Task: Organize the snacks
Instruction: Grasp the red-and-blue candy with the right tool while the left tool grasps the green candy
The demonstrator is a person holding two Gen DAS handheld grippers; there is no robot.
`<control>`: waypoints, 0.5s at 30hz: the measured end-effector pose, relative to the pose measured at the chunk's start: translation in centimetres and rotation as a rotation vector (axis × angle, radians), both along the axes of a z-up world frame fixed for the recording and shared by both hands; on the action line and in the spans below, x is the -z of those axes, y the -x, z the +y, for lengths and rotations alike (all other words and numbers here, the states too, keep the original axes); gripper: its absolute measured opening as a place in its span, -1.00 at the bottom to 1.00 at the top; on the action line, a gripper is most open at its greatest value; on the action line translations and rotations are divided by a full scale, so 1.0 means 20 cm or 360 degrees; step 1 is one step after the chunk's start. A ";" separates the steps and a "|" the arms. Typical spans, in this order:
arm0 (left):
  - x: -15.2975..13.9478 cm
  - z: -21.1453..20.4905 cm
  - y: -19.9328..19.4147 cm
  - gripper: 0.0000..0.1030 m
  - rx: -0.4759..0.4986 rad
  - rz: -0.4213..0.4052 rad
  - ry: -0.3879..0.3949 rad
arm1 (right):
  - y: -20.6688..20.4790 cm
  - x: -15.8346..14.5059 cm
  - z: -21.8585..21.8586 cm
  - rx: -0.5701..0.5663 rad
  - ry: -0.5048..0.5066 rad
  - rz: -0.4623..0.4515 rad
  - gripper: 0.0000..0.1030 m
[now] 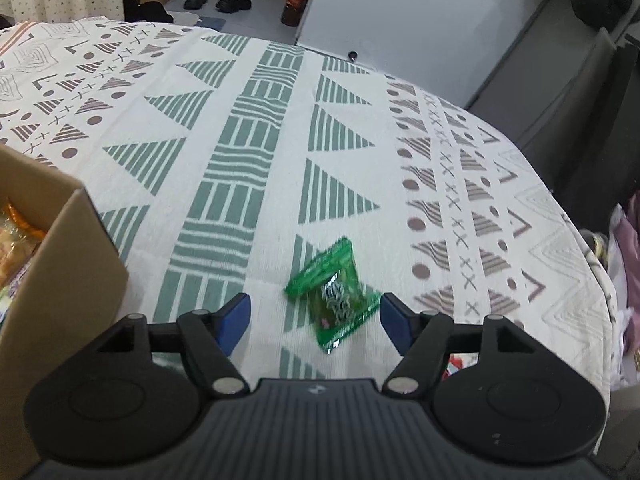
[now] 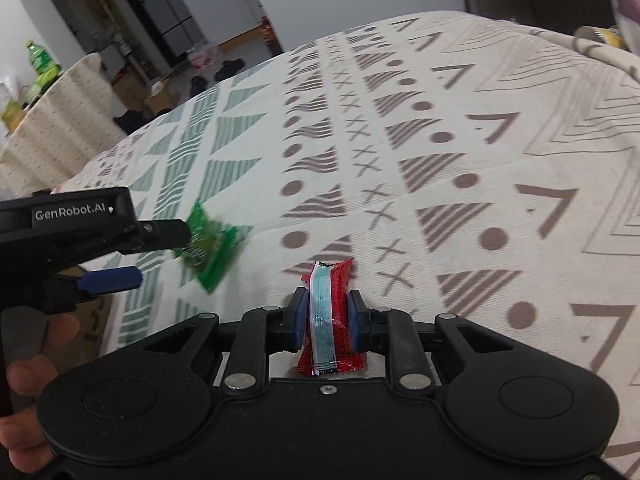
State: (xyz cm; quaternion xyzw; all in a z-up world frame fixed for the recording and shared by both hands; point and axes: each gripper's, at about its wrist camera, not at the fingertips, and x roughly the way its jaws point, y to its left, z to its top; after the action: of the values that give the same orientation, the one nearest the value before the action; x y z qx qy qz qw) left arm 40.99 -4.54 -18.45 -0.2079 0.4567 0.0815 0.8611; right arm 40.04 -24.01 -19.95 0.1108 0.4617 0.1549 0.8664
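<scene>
We judge the job partly done. A cardboard box (image 1: 60, 248) at the left edge of the surface (image 1: 360, 140) already has some packets inside, though we cannot tell how many or what they are. Two snacks are visibly left to put away.

Our right hand-held gripper (image 2: 328, 314) is closed on a red snack bar (image 2: 330, 320), which stands upright between the blue pads, pinched around its middle, with both ends sticking out. It looks ready to be carried to the box.

Our left hand-held gripper (image 1: 316, 318) is wide open and holds nothing. A green packet (image 1: 334, 294) lies flat on the patterned cloth between its two fingers, nearer the right pad, where its corner seems to reach, and well clear of the left one. From the right wrist view the same packet (image 2: 210, 246) sits right at the tips of that left hand-held gripper (image 2: 160, 254), just beside the hand (image 2: 36, 360) holding it.

The box stands to the left of the green packet, near but apart.
</scene>
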 end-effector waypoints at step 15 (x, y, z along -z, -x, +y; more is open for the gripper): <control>0.13 -0.07 -0.09 0.32 -0.0088 0.0054 -0.0110 | -0.03 0.02 -0.01 0.0023 0.0049 0.0010 -0.55</control>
State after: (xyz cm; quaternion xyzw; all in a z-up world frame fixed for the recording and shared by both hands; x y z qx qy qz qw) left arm 42.84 -5.90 -20.97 -0.1893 0.4623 0.1243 0.8573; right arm 40.67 -24.31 -20.44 0.1014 0.4660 0.1411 0.8675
